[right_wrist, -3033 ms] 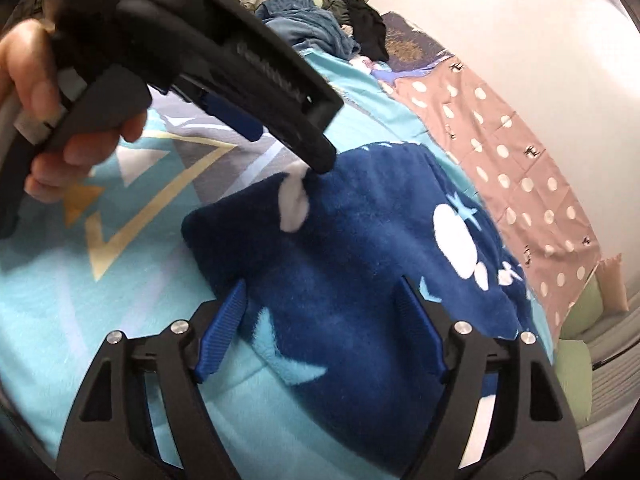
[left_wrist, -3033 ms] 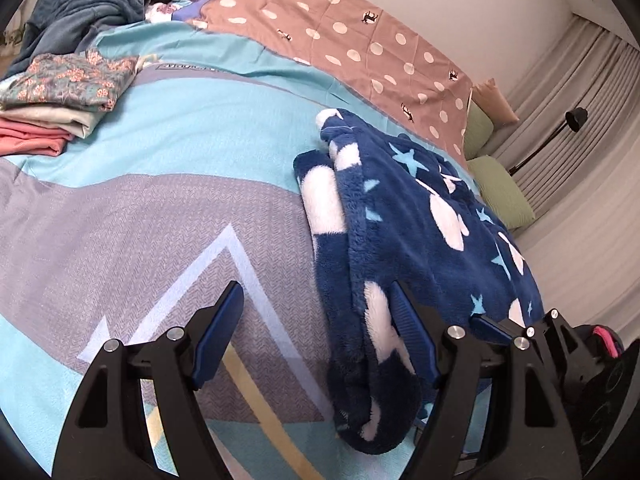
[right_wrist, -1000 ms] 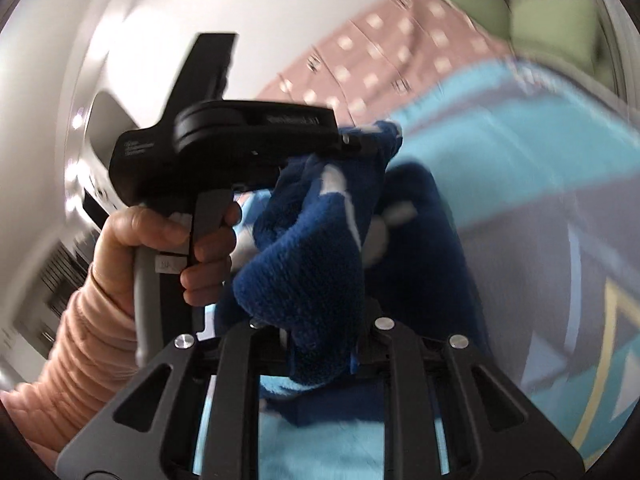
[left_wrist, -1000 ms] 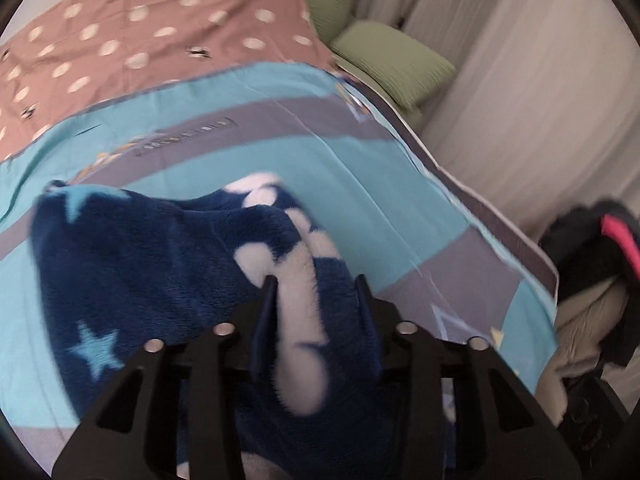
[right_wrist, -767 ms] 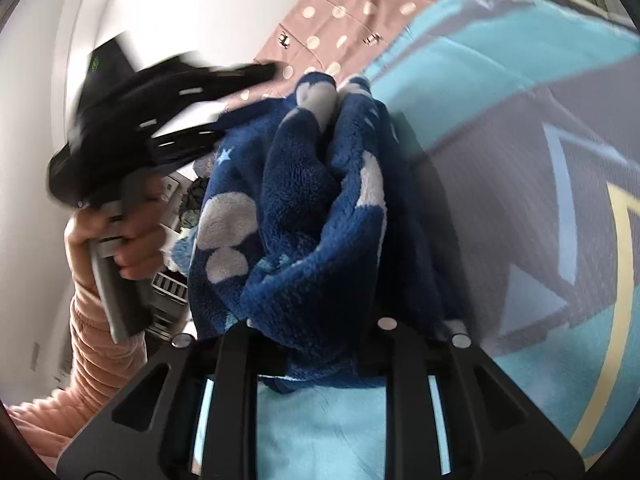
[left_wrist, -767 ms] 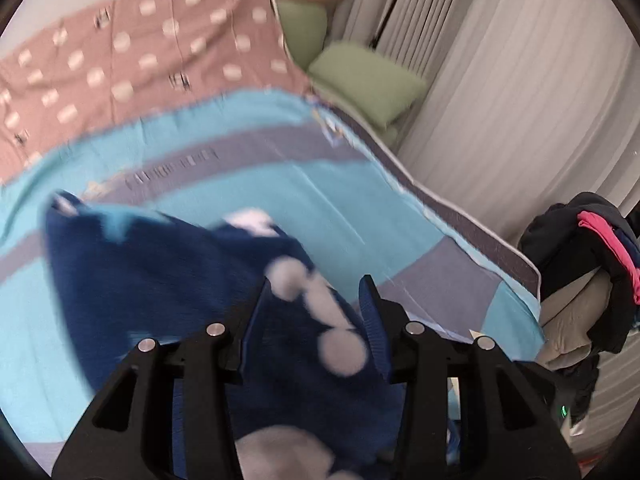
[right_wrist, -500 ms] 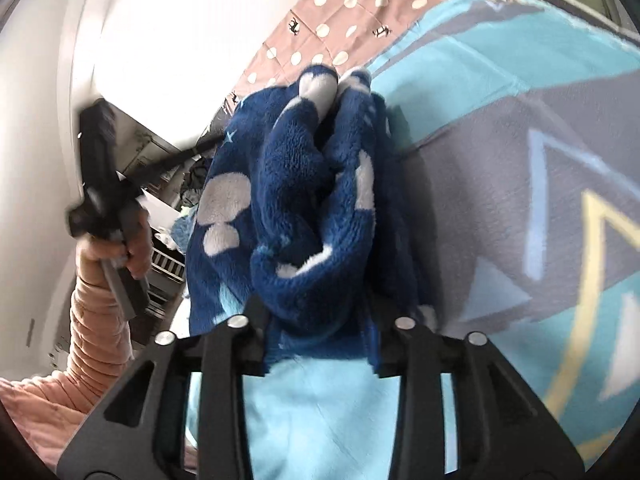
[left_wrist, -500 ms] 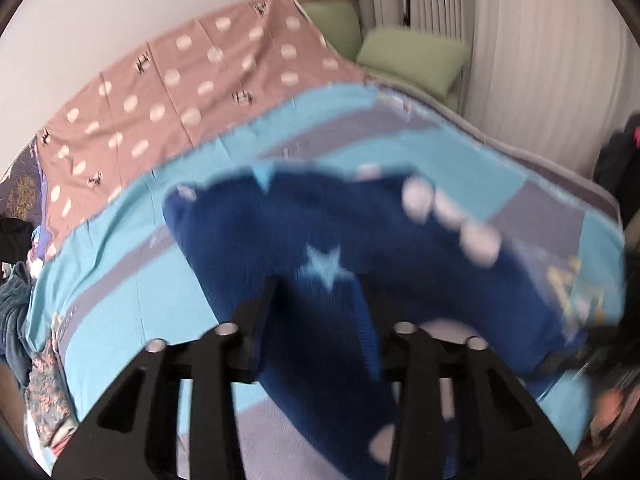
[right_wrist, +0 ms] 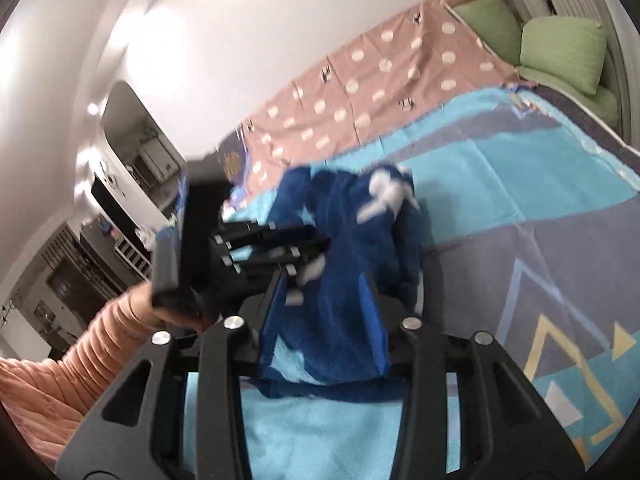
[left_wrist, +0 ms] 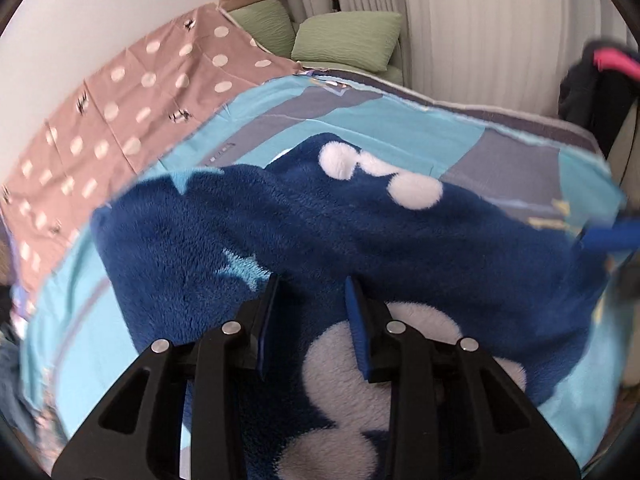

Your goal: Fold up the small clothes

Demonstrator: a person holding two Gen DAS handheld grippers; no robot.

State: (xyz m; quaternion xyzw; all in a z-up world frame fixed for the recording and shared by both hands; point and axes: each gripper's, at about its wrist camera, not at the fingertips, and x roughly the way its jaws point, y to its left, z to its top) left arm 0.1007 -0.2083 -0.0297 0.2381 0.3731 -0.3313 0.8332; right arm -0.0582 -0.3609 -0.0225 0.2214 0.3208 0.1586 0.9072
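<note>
A bed fills both views, covered by a turquoise and grey sheet (left_wrist: 400,120) with yellow triangle outlines, backed by a white wall. Going left to right in the left wrist view, a dusty-pink polka-dot cloth (left_wrist: 132,92) lies smooth along the wall side, two ribbed green cushions (left_wrist: 348,36) and a tan one sit at the far corner, pleated pale curtains (left_wrist: 480,28) hang behind, and a heap of dark clothes with a pink edge (left_wrist: 600,80) sits at the right rim. The navy fleece garment (left_wrist: 304,236), plush and dotted with white blobs and pale blue stars, is held up over the middle of the sheet and hides much of it. The left gripper (left_wrist: 312,320) is clamped on a thick fold of it, blue pads pressed into the pile. In the right wrist view the right gripper (right_wrist: 324,320) likewise pinches a bunched fold, with the other tool and a peach ribbed sleeve (right_wrist: 80,352) blurred at left.
</note>
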